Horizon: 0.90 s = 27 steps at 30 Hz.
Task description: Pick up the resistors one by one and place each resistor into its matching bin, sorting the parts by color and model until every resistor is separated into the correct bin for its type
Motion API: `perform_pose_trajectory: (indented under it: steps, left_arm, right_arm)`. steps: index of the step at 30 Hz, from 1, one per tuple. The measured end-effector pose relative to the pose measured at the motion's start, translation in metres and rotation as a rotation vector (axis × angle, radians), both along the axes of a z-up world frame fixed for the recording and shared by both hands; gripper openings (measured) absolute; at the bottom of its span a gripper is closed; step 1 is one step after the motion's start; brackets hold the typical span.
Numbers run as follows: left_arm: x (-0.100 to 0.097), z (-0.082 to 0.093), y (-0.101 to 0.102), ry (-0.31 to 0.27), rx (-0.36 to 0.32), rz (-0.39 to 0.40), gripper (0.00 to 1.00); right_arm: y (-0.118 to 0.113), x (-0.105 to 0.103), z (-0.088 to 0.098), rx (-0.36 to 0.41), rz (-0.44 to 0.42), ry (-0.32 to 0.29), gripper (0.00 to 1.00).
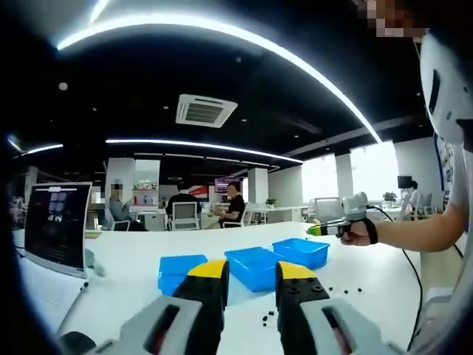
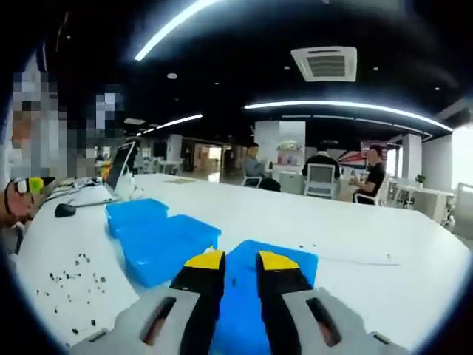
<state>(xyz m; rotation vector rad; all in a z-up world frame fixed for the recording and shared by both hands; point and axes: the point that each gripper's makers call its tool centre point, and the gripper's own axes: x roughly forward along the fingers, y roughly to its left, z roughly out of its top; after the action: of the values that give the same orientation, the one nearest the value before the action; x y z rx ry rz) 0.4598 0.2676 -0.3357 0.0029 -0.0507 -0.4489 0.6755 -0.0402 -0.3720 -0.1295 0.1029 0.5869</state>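
Note:
Three blue bins stand in a row on the white table: one (image 1: pixel 179 268) behind my left jaw, one (image 1: pixel 253 267) between the jaws, one (image 1: pixel 301 251) further right. Small dark resistors (image 1: pixel 341 285) lie scattered on the table beside them. My left gripper (image 1: pixel 251 275) hovers over the near table, open, with nothing between its yellow-tipped jaws. In the right gripper view the bins (image 2: pixel 164 244) run from the left toward me, and the nearest bin (image 2: pixel 301 263) lies under my right gripper (image 2: pixel 241 262), open and empty. Loose resistors (image 2: pixel 74 278) dot the table at the left.
A hand holds the right gripper (image 1: pixel 341 223) above the table at the right, cable trailing. A laptop (image 1: pixel 56 225) stands at the table's left end, with a mouse (image 2: pixel 65 210) near it. Several people sit at desks far behind.

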Motion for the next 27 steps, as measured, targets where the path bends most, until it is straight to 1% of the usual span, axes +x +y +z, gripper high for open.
perform_pose_trajectory:
  steps: [1, 3, 5, 9, 14, 20, 24, 27]
  left_arm:
    - [-0.001, 0.000, 0.000, 0.000, 0.000, 0.000, 0.27]
    - [-0.002, 0.001, 0.001, -0.001, 0.001, 0.001, 0.27]
    - [-0.002, 0.002, 0.001, -0.004, -0.001, 0.004, 0.27]
    - [-0.001, 0.001, 0.001, -0.001, -0.005, 0.006, 0.27]
    - [-0.002, 0.003, -0.001, -0.010, -0.005, 0.002, 0.27]
    - [-0.003, 0.002, 0.003, -0.005, -0.007, 0.010, 0.27]
    - [-0.003, 0.000, 0.006, -0.003, -0.008, 0.011, 0.27]
    - [-0.003, 0.000, 0.006, -0.004, -0.011, 0.010, 0.27]
  right_arm:
    - [-0.003, 0.002, 0.001, 0.005, -0.015, -0.006, 0.45]
    - [-0.008, 0.001, 0.002, 0.022, -0.020, 0.002, 0.41]
    - [-0.009, 0.000, 0.005, 0.033, -0.023, -0.007, 0.41]
    - [-0.008, -0.005, 0.009, 0.028, -0.012, -0.023, 0.37]
    - [0.000, -0.014, 0.013, 0.010, 0.031, -0.042, 0.33]
    - [0.003, -0.023, 0.014, -0.016, 0.064, -0.045, 0.32]
    - [0.014, -0.040, 0.020, -0.030, 0.131, -0.052, 0.30]
    - [0.026, -0.054, 0.022, -0.038, 0.194, -0.027, 0.23]
